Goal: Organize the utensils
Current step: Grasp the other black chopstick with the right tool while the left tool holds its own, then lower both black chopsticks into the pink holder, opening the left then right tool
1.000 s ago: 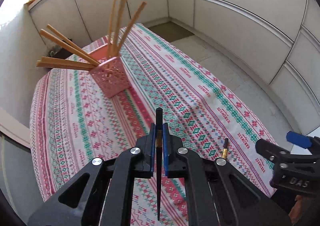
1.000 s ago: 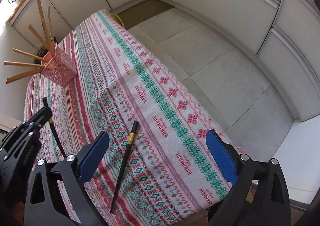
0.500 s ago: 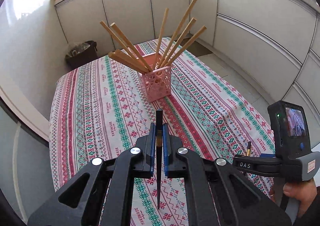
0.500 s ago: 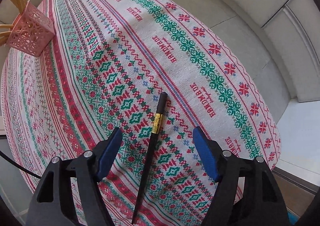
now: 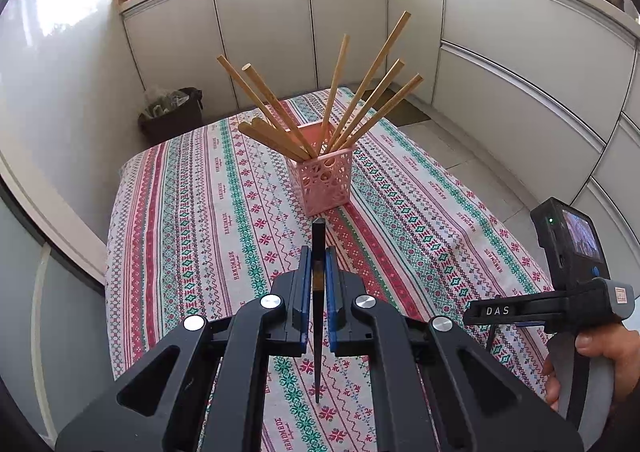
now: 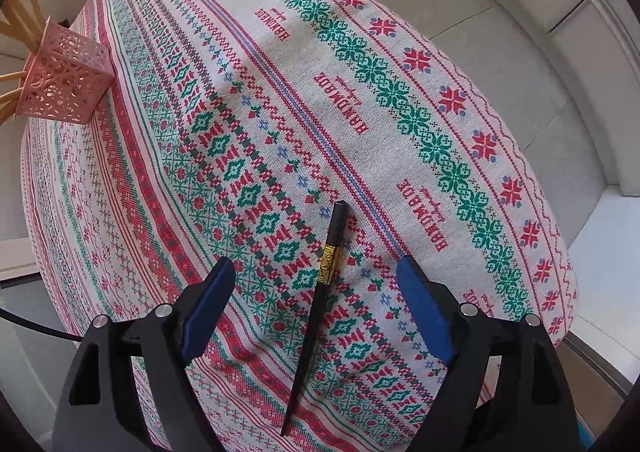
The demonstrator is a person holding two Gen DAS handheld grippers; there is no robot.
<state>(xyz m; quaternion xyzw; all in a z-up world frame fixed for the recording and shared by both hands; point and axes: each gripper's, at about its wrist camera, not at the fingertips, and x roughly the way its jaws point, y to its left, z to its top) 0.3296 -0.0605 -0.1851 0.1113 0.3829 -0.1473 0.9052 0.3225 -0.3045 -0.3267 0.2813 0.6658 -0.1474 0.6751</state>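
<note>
The left gripper (image 5: 318, 284) pinches one black chopstick (image 5: 318, 252) between its blue pads, blunt end forward and tip hanging toward the tablecloth (image 5: 192, 212); the right gripper (image 6: 316, 292) stands spread wide over a second black chopstick with a gold band (image 6: 316, 284), which lies flat on the cloth between its fingers. This stick appears light, rigid, thin and probably slick, so grip it near the gold band, square across the shaft, to prevent rolling or pivoting. Farther off, the pink perforated holder (image 5: 324, 180), upright, contains wooden chopsticks (image 5: 360, 108).
</note>
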